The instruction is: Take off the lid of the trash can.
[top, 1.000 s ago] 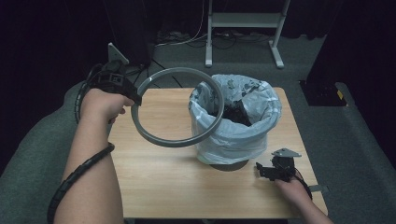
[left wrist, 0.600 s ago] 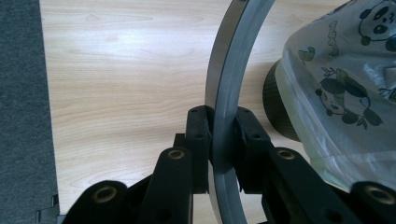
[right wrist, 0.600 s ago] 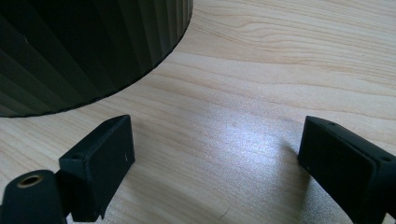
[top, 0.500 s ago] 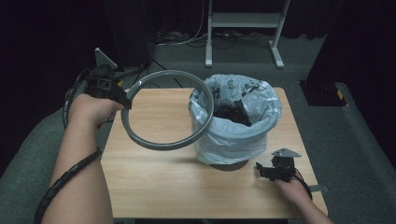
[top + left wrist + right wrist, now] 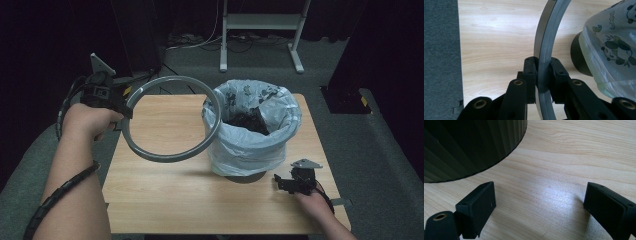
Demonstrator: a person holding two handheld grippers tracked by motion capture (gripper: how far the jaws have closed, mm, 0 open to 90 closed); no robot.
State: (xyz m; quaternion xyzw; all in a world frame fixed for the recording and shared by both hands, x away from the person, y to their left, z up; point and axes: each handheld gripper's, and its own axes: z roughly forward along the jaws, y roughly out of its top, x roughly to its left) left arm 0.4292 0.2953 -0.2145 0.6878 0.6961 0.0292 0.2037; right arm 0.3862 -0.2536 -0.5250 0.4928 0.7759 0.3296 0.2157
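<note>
My left tongs (image 5: 120, 105) are clamped on the rim of the grey ring (image 5: 170, 119), and I hold it up above the worktop (image 5: 165, 200) at about 10 o'clock from the worktop's middle. In the left gripper view the ring's flat band (image 5: 544, 62) runs straight up between the two black pads (image 5: 530, 72), pinched tight on both faces. The ring stands tilted, its far edge at 3 o'clock overlapping the near side of the bin as seen from above; whether it touches the liner I cannot tell.

The bin (image 5: 250, 125) sits a little toward 2 o'clock of the worktop's middle, a dark ribbed tub lined with a pale plastic bag (image 5: 616, 45) printed with small pandas and folded out over the rim. Something dark lies inside.

My right tongs (image 5: 289, 184) rest low at 5 o'clock on the worktop, just beside the bin's base. In the right gripper view they stand wide apart (image 5: 539, 210) with bare wood between them, gripping nothing, and the ribbed wall of the bin (image 5: 471, 147) rises at 11 o'clock.
</note>
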